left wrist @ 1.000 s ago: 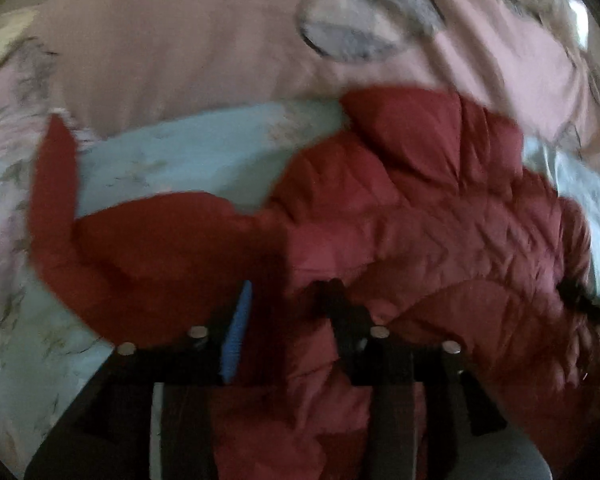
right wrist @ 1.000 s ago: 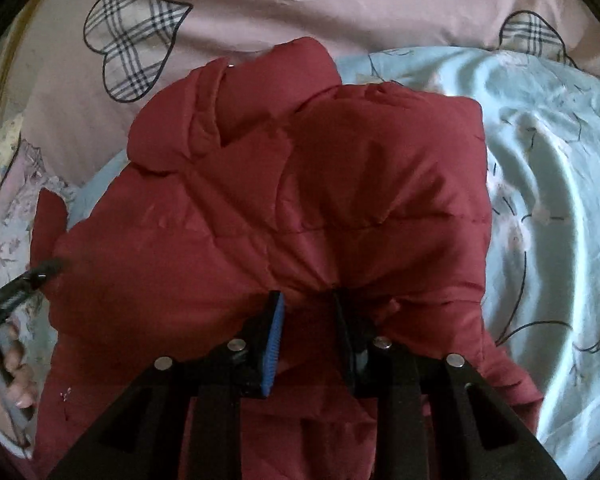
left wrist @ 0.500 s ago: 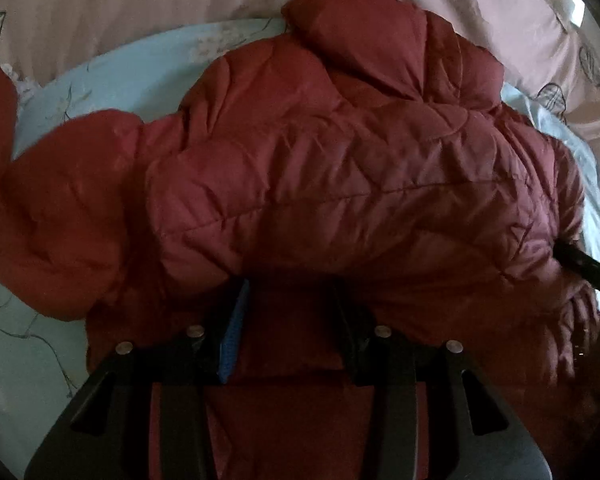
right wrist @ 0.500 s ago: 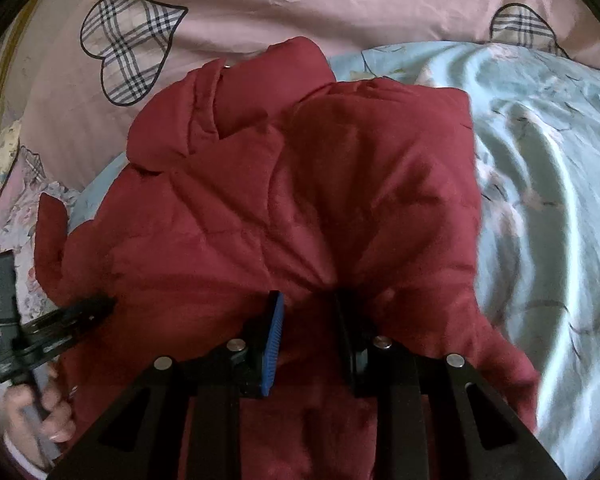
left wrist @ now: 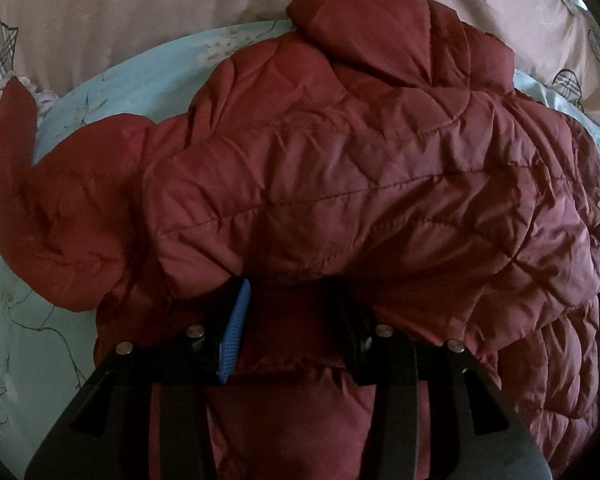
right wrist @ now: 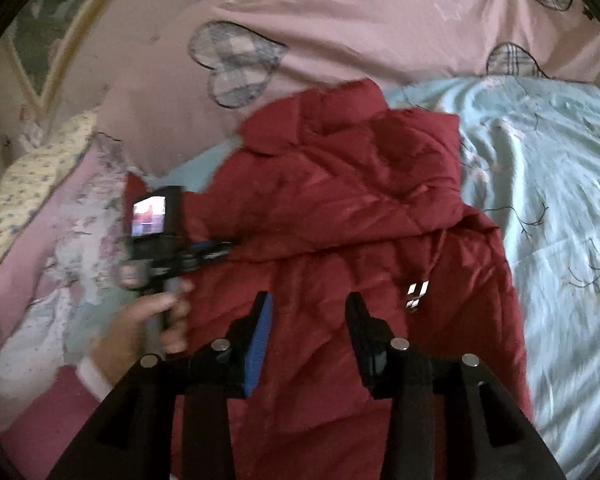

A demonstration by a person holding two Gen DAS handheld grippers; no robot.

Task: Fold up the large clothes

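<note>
- While we hold a gripper in each hand over the bed, a quilted red jacket [left wrist: 340,168] lies spread on the light blue floral sheet [right wrist: 548,184], its collar end toward the pink duvet with plaid hearts [right wrist: 380,28].
- Our left gripper [left wrist: 288,304] points steeply down at the jacket, and a folded-over layer of it bulges above the fingertips and hides them.
- Red fabric fills the gap between the left jaws, which stand partly apart; we cannot tell whether the blue pad [left wrist: 236,332] and the dark finger opposite actually pinch the cloth or only sit around it.
- Seen from the right wrist camera, that same left gripper [right wrist: 216,250] reaches into the jacket's left edge at the fold, its camera's small screen [right wrist: 149,216] lit, with our left hand [right wrist: 156,312] wrapped around the handle and a pink sleeve [right wrist: 44,412] below it.
- Our right gripper [right wrist: 306,312] hangs above the lower part of the jacket with its jaws opening; the pads press on nothing, and the red cloth seen between them lies below, apart from them.
- A sleeve [left wrist: 16,128] of the jacket sticks out to the left in the left wrist view, lying on the blue sheet.
- A small metal zipper pull [right wrist: 416,296] shows on the jacket just right of the right gripper's dark finger.
- A yellowish floral pillow [right wrist: 32,184] lies at the far left of the right wrist view, well apart from the jacket.
</note>
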